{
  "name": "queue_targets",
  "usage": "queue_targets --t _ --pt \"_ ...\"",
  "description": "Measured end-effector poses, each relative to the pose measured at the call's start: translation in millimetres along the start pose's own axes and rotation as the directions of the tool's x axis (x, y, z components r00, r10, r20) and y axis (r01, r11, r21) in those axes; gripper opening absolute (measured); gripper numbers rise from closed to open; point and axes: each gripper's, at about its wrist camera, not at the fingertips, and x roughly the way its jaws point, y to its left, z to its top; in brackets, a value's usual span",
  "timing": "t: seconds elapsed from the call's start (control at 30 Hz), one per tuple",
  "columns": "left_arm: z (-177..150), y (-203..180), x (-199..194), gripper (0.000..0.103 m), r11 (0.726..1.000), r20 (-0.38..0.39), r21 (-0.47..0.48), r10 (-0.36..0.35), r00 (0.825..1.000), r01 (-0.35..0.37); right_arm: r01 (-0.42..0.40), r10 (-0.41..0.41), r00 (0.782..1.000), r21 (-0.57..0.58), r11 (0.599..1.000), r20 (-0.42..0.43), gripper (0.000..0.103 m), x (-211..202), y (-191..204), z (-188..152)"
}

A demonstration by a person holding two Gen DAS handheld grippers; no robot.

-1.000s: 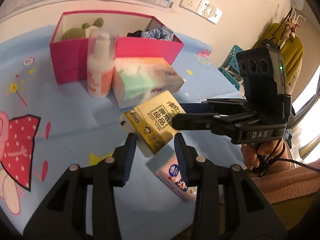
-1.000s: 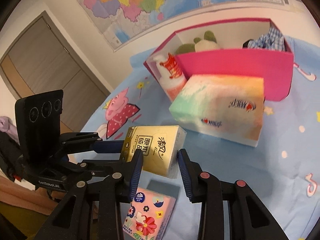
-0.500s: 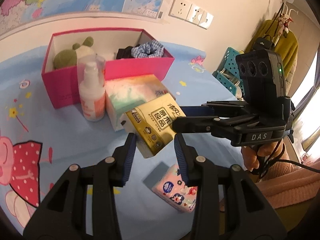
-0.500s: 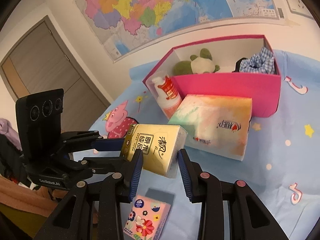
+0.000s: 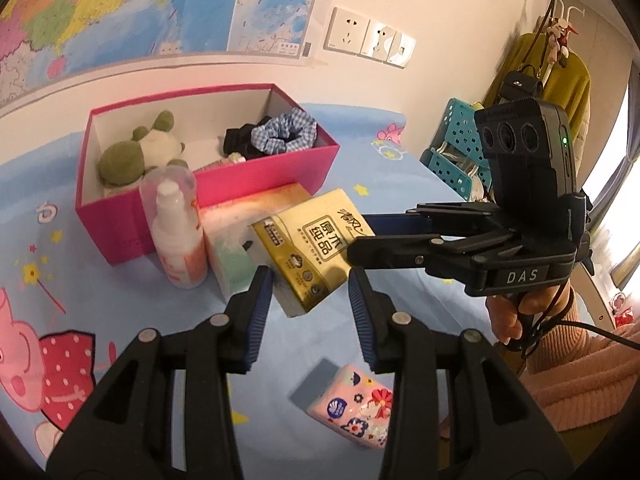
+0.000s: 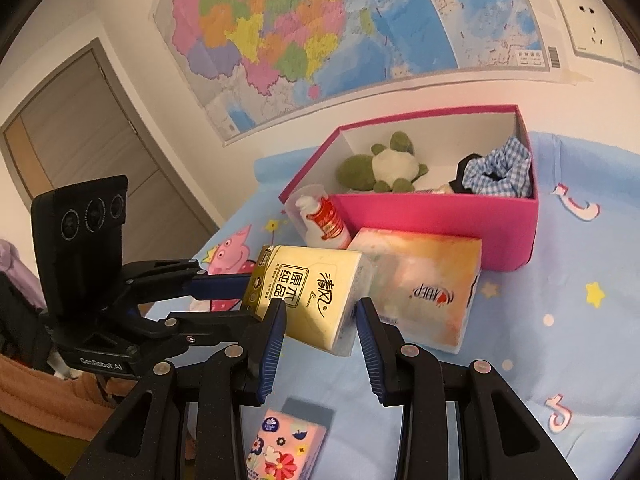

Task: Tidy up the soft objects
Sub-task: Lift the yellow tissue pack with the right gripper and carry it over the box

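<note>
Both tongs are on the yellow tissue pack (image 5: 316, 252). The left tongs (image 5: 310, 292) clamp its near end and the right tongs (image 6: 320, 320) pinch it from the side. The pack hangs tilted above the blue sheet (image 6: 560, 340), just in front of the pink box (image 5: 260, 176). A two-sided hold probably keeps the squashy pack from sagging or twisting. Inside the box a plush toy (image 5: 136, 152) fills one end and a checked scrunchie (image 5: 288, 132) the other, so the middle looks like the gap for it. A spray bottle (image 5: 176, 240) and a big tissue box (image 6: 424, 292) stand against the box's front wall, so the pack has to go over them. Farther from the box, a small flowered pack (image 5: 352, 404) waits on the sheet.
</note>
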Motion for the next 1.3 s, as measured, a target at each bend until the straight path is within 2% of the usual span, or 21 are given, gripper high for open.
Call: queue_targets --t 0.47,1.3 --pt "26 3 7 0.041 0.999 0.022 0.034 0.027 0.999 -0.028 0.014 -0.014 0.999 -0.019 1.000 0.041 0.037 -8 -5 21" --pt "78 26 25 0.041 0.997 0.031 0.035 0.073 0.997 -0.074 0.037 -0.035 0.997 -0.046 0.998 0.064 0.037 8 -21 65"
